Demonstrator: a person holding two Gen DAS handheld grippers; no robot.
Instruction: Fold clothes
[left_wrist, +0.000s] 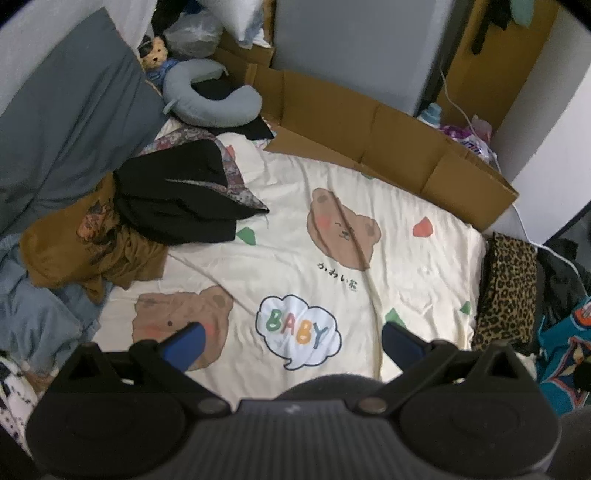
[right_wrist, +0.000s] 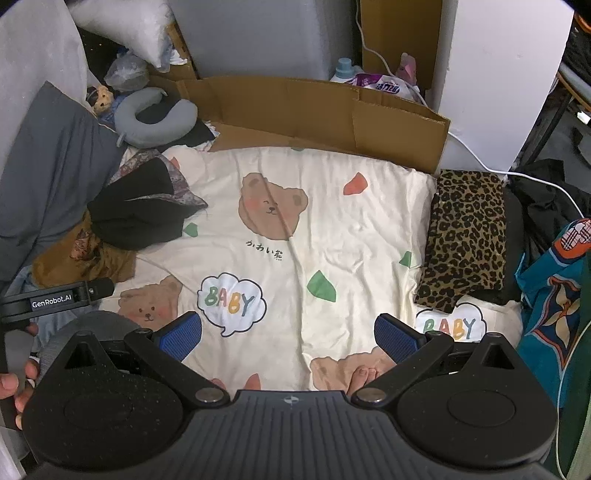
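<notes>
A heap of unfolded clothes lies at the bed's left: a black garment (left_wrist: 173, 199) (right_wrist: 136, 218) on top of a brown printed one (left_wrist: 85, 243) (right_wrist: 85, 254), with light-blue denim (left_wrist: 33, 310) below. A folded leopard-print garment (left_wrist: 508, 291) (right_wrist: 467, 240) rests at the right edge of the cream bear-print sheet (left_wrist: 332, 258) (right_wrist: 332, 229). My left gripper (left_wrist: 291, 339) hovers open above the sheet, holding nothing. My right gripper (right_wrist: 288, 336) is open too, over the sheet's near part. The left gripper's body (right_wrist: 51, 295) and a hand (right_wrist: 11, 384) show in the right wrist view.
A flattened cardboard box (left_wrist: 369, 136) (right_wrist: 314, 110) stands along the bed's far edge. A grey neck pillow (left_wrist: 210, 96) (right_wrist: 155, 118), a plush toy (left_wrist: 155, 55) and a grey pillow (left_wrist: 70, 122) sit at the back left. A teal patterned bag (right_wrist: 550, 306) and dark items are at the right.
</notes>
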